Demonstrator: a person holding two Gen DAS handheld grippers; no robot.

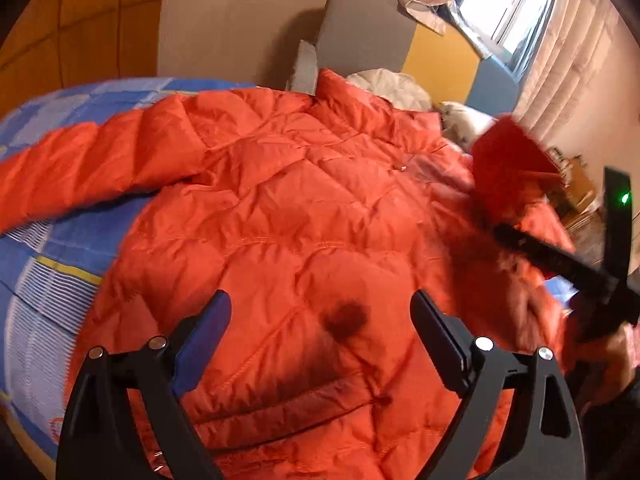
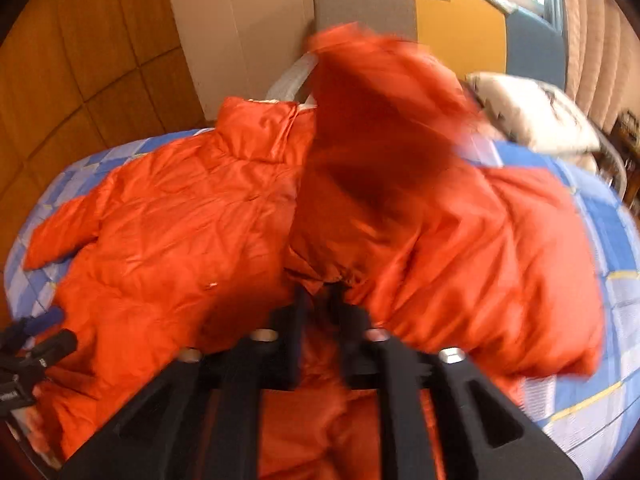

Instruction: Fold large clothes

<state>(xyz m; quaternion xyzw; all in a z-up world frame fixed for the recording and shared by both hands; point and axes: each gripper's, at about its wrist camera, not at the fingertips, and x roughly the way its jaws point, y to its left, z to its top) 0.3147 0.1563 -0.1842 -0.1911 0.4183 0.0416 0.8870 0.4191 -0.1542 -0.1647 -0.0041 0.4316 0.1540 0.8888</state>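
A large orange quilted down jacket (image 1: pixel 280 208) lies spread on a bed, collar toward the headboard, one sleeve (image 1: pixel 92 164) stretched out to the left. My left gripper (image 1: pixel 320 316) is open and empty, hovering just above the jacket's lower body. My right gripper (image 2: pixel 320 292) is shut on the jacket's right side (image 2: pixel 400 140) and holds that fabric lifted above the jacket, blurred. The right gripper also shows in the left wrist view (image 1: pixel 560 264) at the right edge. The left gripper shows at the left edge of the right wrist view (image 2: pixel 36 344).
The bed has a blue checked sheet (image 1: pixel 48 264). A grey, yellow and blue headboard (image 1: pixel 400 40) stands at the far end, with white pillows (image 2: pixel 536 112) below it. Curtains and a window (image 1: pixel 520 4) are at the right, a wooden wardrobe (image 2: pixel 80 60) at the left.
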